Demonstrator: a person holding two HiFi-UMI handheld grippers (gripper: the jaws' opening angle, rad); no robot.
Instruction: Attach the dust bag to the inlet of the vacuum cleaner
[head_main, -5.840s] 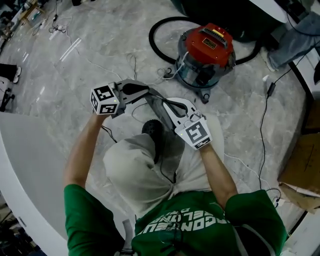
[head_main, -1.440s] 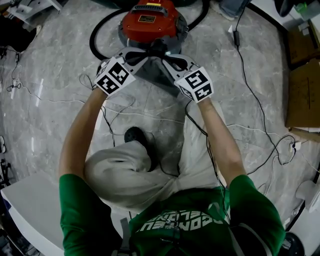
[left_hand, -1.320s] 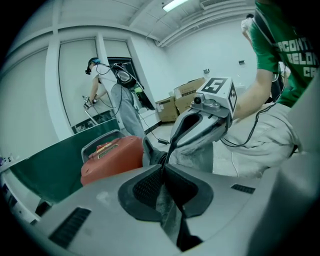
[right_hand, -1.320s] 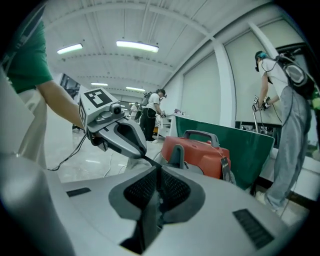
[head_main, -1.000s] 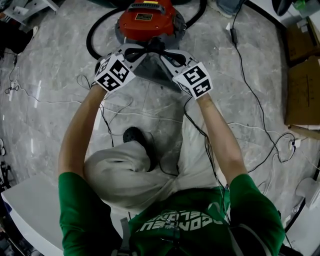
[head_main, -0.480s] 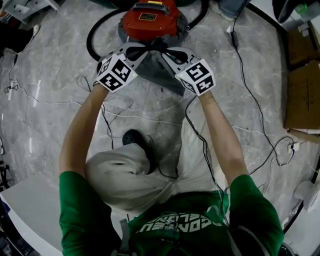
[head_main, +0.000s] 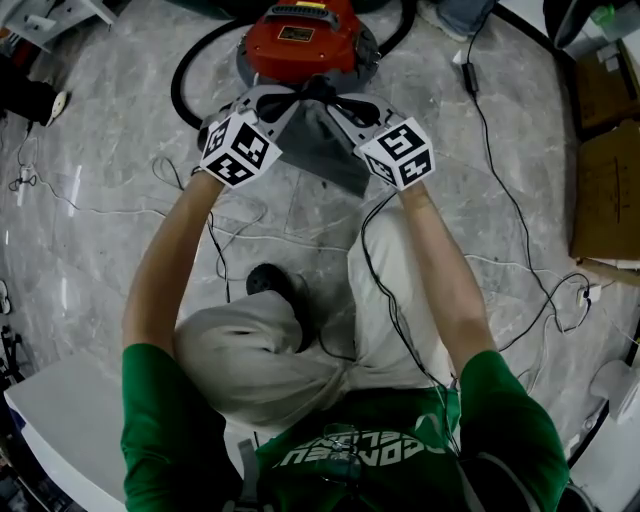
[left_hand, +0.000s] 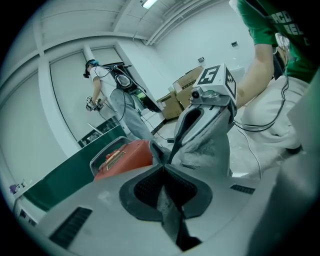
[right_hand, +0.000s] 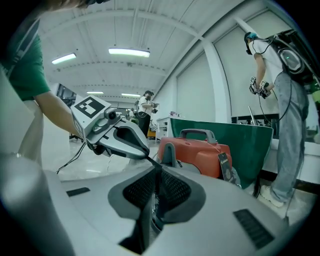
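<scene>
Moved: dust bag (head_main: 325, 145) carried from above the knees up against the front of the vacuum cleaner (head_main: 305, 35).
Left gripper (head_main: 292, 100): clamped on the bag's mouth edge, fabric between its jaws.
Bag: mouth stretched between both grippers, touching the red cleaner's body; rest hanging below.
Right gripper (head_main: 340, 102): jaws just eased wider, bag edge still pinched.
Meaning: mouth likely at the inlet; seating unconfirmed, inlet hidden.

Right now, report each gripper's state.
Left gripper: shut on the grey fabric dust bag.
Right gripper: on the same bag, jaws just easing open.
</scene>
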